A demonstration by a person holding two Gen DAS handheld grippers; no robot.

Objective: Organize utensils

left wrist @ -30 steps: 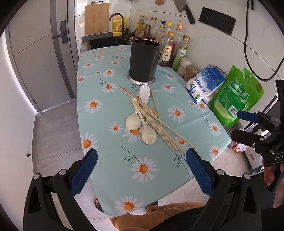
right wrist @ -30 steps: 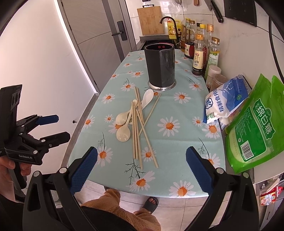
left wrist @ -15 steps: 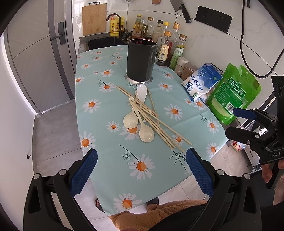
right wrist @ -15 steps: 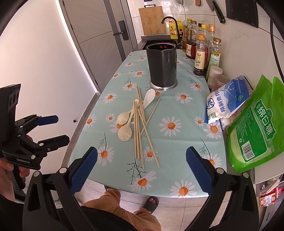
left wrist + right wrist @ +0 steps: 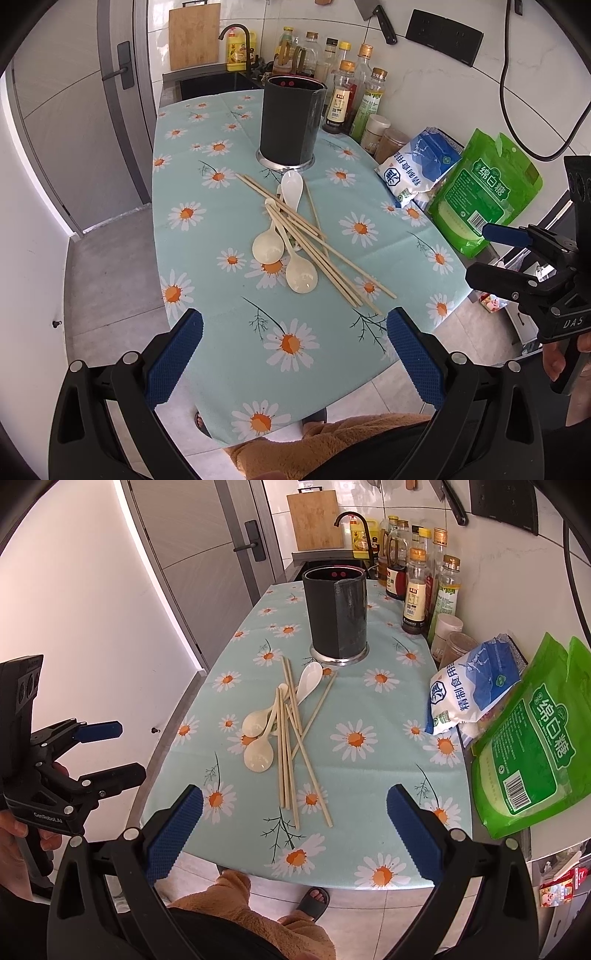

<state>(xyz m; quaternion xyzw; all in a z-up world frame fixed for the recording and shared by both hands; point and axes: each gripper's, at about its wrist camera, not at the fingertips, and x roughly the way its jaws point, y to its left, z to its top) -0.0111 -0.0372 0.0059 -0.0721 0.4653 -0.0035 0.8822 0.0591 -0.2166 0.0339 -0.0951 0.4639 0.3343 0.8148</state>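
Left wrist view — both grippers, left gripper (image 5: 294, 352) and right gripper (image 5: 294, 832), gape empty; slender wooden chopsticks (image 5: 317, 246) cross glossy rounded spoons (image 5: 291, 254), cylindrical black holder (image 5: 290, 120) at twelve o'clock.

Utensil holder (image 5: 290, 122) interior unseen; third spoon (image 5: 309, 677) handle under chopsticks (image 5: 286, 738).

Counter under daisy-print cloth (image 5: 207, 258) carries: dark holder (image 5: 290, 122), chopsticks (image 5: 317, 247) crossing three spoons (image 5: 301, 275), bottles (image 5: 343, 99), two bags (image 5: 484, 192).

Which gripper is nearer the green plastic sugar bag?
Right. The right gripper hovers beside the green plastic sugar bag; the left gripper hangs beyond the table's opposite edge.
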